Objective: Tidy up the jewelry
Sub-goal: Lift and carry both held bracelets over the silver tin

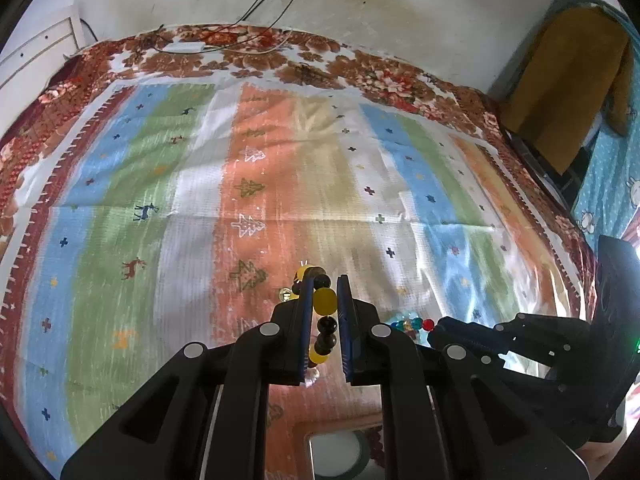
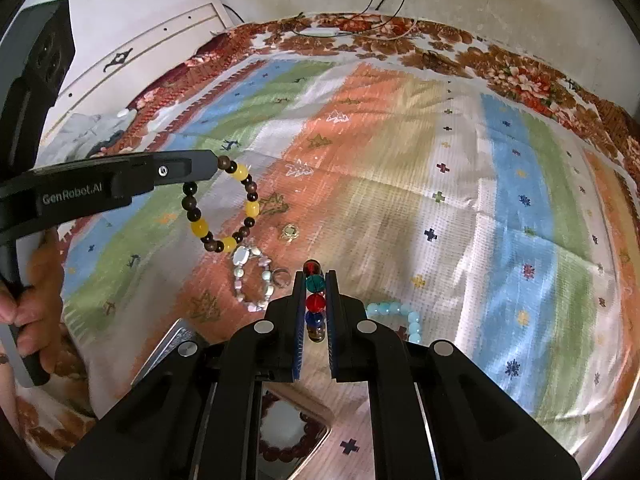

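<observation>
My left gripper (image 1: 323, 283) is shut on a yellow and dark brown bead bracelet (image 1: 324, 300); in the right wrist view that bracelet (image 2: 222, 208) hangs from the left gripper (image 2: 218, 164) above the cloth. My right gripper (image 2: 314, 276) is shut on a multicoloured glass bead bracelet (image 2: 315, 302), whose beads also show in the left wrist view (image 1: 412, 324) beside the right gripper (image 1: 434, 330). A pale pearl bracelet (image 2: 252, 280), a small ring (image 2: 282, 277), a gold charm (image 2: 289, 232) and a light blue bead bracelet (image 2: 400, 314) lie on the cloth.
A striped colourful cloth (image 2: 400, 184) covers a floral bedspread (image 2: 520, 76). A metal tray (image 2: 296, 428) holding a dark red bead bracelet (image 2: 280, 454) sits just below my right gripper. A white box (image 1: 336, 452) lies under my left gripper. A power strip (image 1: 184, 46) with cables lies at the far edge.
</observation>
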A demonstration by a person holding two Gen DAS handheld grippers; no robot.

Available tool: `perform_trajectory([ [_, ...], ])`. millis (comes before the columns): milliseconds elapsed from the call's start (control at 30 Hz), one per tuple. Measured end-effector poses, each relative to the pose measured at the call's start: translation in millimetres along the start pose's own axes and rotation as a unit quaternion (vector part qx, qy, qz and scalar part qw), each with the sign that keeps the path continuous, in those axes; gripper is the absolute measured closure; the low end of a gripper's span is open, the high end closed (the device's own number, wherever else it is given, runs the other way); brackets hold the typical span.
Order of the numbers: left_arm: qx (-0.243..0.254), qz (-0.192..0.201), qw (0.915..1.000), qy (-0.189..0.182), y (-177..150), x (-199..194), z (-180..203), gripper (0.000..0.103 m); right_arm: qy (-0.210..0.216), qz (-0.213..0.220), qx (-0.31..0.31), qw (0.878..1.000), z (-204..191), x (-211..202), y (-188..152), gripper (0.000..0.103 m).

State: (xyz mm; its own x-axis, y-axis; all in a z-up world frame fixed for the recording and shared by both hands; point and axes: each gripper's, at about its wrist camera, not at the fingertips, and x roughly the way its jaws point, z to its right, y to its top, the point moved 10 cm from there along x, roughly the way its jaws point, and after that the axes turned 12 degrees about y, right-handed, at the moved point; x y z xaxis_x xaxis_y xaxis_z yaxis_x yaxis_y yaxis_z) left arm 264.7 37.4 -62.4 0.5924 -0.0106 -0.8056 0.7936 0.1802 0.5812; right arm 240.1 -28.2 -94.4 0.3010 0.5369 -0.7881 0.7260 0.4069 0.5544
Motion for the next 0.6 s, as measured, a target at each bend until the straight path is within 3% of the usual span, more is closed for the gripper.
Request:
perform_trajectory([
  [600,0.037,0.033,0.9988,-0.003,-30,-41,25,0.092,0.003,0.036,-0.011,0.999,-22,-36,-14,0.093],
])
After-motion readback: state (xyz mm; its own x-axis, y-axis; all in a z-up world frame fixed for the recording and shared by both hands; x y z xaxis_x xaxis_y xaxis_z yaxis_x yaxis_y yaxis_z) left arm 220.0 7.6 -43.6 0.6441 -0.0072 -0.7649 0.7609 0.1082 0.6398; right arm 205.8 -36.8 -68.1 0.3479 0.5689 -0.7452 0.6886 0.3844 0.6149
